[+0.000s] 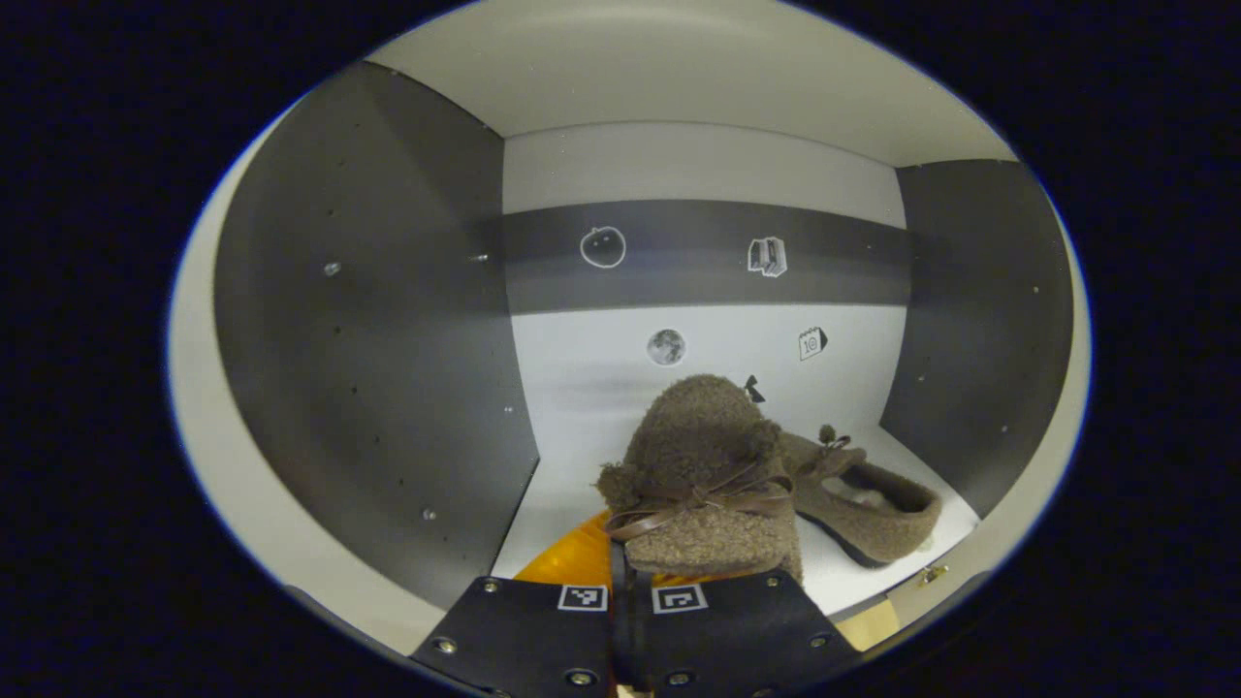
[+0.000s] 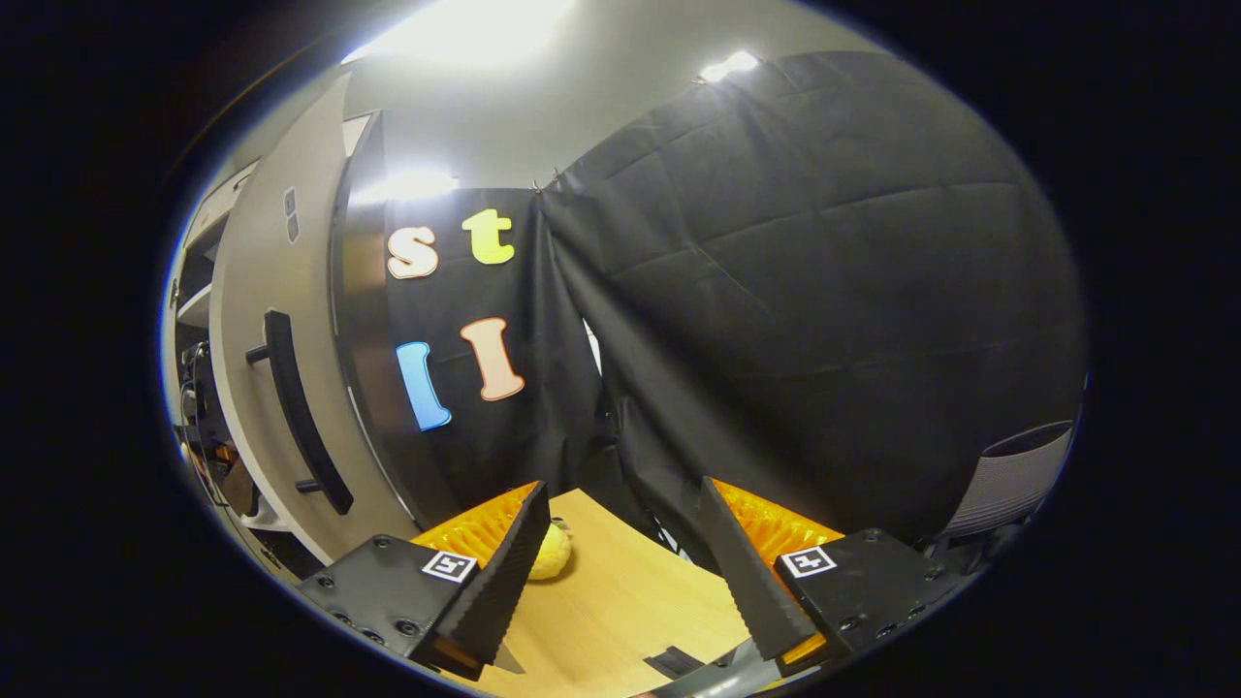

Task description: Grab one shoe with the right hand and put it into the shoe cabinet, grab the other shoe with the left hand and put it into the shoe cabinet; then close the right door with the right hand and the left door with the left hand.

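Shoe (image 1: 708, 485) clamped in left gripper (image 1: 630, 582) inside cabinet (image 1: 368, 339) — early release risks toppling onto other shoe (image 1: 873, 494); right gripper (image 2: 620, 572) wide, empty.

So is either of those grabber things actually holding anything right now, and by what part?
The left gripper holds a fuzzy brown shoe by its rear end. The right gripper holds nothing, jaws apart.

Two brown fuzzy shoes (image 1: 708, 475) (ribbon bows darker); cabinet (image 1: 368, 388) grey and white.

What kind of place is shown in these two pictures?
Probably an indoor recording booth set up like a home entryway: a shoe cabinet holding a fuzzy brown shoe, its open door with a dark handle, and a black cloth wall behind a wooden table.
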`<state>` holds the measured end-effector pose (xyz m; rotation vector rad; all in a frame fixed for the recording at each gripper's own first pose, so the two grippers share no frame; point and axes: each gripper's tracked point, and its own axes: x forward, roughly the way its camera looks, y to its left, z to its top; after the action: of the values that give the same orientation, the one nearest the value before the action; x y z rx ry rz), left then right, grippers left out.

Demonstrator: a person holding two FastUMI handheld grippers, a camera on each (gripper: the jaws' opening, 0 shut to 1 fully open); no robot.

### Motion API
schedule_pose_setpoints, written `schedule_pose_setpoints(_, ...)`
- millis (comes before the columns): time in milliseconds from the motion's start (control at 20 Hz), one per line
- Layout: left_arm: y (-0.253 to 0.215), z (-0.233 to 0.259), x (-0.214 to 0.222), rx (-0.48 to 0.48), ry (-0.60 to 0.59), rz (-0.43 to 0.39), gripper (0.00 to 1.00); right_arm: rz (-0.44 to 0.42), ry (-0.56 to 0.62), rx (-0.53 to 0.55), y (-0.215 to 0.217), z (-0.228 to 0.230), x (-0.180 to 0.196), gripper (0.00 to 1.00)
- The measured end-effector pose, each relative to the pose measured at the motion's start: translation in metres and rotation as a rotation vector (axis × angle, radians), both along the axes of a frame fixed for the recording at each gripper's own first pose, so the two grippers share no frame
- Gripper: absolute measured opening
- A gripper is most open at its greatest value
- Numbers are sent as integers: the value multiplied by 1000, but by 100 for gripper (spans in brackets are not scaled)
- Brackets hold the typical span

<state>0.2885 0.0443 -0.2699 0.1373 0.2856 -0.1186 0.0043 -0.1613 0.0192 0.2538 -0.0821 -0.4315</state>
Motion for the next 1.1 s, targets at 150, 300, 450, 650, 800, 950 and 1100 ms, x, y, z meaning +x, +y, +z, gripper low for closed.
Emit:
schedule_pose_setpoints(150,-8,-4,35,28,-29,-43,2,-49,-13,35,1,-5,-15,98)
schedule_pose_setpoints(300,-11,-26,64,28,17,-49,2,-112,-19,61,2,-13,-33,98)
schedule_pose_setpoints(450,-17,-46,78,24,67,-59,1,-166,-8,70,-4,-21,-51,98)
schedule_pose_setpoints(650,-28,-56,86,59,95,-83,0,-194,-17,127,-7,-27,-57,98)
schedule_pose_setpoints(800,-31,-58,88,72,103,-86,3,-192,-13,139,-4,-30,-56,98)
schedule_pose_setpoints(950,-28,-59,84,83,113,-83,4,-158,-10,131,0,-30,-50,92)
schedule_pose_setpoints(1100,-27,-58,78,81,121,-85,10,-121,2,151,1,-35,-41,98)
